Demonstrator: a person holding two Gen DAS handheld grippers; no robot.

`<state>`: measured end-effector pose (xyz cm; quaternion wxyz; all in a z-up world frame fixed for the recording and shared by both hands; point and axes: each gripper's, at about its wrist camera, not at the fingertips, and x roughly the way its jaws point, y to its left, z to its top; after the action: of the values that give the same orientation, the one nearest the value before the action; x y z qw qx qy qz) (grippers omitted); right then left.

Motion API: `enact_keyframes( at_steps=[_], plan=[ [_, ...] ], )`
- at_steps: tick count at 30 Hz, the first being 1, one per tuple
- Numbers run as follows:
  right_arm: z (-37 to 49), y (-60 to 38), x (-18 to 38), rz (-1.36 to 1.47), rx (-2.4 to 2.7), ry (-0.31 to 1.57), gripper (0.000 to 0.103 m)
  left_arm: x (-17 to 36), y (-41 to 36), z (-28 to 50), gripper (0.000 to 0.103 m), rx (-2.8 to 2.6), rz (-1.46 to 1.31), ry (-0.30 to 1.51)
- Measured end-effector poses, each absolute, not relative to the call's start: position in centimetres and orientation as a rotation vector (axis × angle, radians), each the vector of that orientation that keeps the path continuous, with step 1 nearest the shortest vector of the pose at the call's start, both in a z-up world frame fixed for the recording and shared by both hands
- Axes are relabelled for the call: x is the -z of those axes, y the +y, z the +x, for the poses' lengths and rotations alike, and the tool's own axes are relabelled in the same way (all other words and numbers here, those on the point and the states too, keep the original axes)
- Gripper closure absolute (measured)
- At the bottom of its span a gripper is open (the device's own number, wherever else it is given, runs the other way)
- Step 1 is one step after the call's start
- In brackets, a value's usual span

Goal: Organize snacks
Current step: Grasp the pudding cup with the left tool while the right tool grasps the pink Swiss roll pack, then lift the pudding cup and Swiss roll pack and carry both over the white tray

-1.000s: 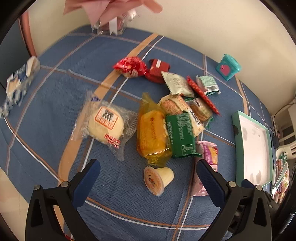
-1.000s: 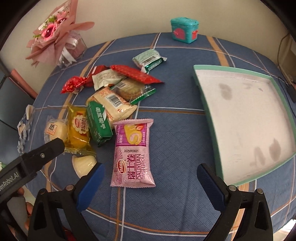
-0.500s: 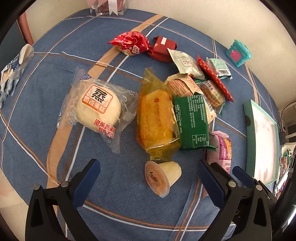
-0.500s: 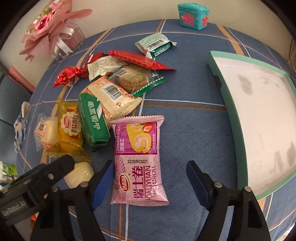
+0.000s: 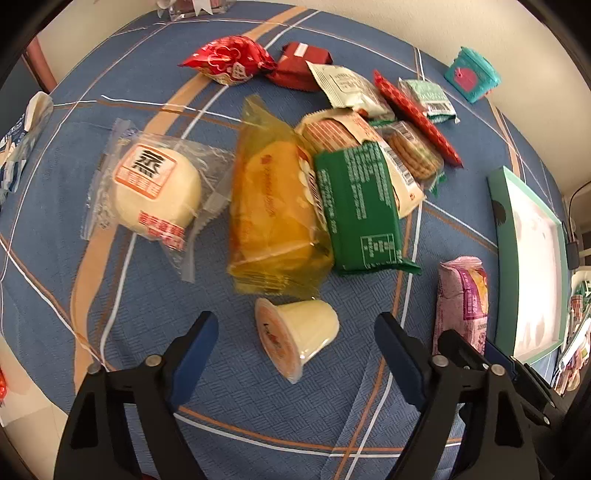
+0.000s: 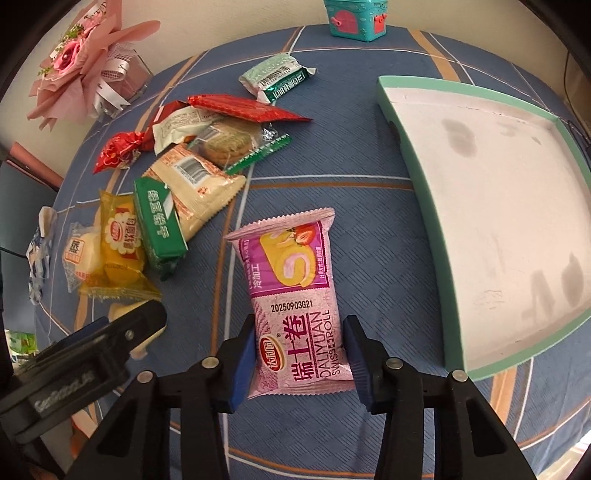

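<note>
My right gripper [image 6: 300, 360] has its blue pads on both sides of the near end of a pink Swiss-roll packet [image 6: 295, 295], which lies on the blue cloth. My left gripper [image 5: 295, 352] is open around a small jelly cup [image 5: 297, 334] lying on its side. The pink packet also shows in the left wrist view [image 5: 463, 299]. Beyond lie a yellow cake packet [image 5: 273, 218], a green packet [image 5: 358, 206], a white bun in clear wrap [image 5: 157, 192] and several more snacks. An empty teal-rimmed tray [image 6: 421, 192] stands to the right.
A teal toy box [image 6: 356, 16] stands at the far edge. A pink bouquet [image 6: 81, 70] stands at the far left. A blue-and-white wrapper [image 5: 22, 140] lies at the left table edge. The left gripper's body [image 6: 85, 362] shows beside the pink packet.
Both grippers moved down and forward. The right jaws narrowed from wide open onto the pink packet's sides. The left jaws narrowed somewhat around the jelly cup.
</note>
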<state>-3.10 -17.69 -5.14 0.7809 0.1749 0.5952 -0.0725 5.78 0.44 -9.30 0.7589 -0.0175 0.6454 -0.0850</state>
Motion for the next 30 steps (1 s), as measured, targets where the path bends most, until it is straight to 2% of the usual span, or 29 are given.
enact_keyframes(
  at_steps=[6,9,14,30],
  plan=[
    [-3.3,-18.4,5.3,0.387,0.168,1.3,0.055,10.9,-0.3,5.8,0.037,0.179,-0.073,1.442],
    [-2.4,-18.1,5.8,0.391,0.169,1.303,0.055,11.5,-0.1,5.5,0.039,0.172,-0.072,1.431],
    [-2.1,-18.2,6.2,0.39,0.166,1.306,0.055,11.4,0.3,5.9,0.053,0.158,-0.079,1.418],
    [-3.7,-18.4,5.0,0.395,0.137,1.299,0.062,9.0,1.7,3.8,0.055,0.144,-0.099,1.404]
  ],
)
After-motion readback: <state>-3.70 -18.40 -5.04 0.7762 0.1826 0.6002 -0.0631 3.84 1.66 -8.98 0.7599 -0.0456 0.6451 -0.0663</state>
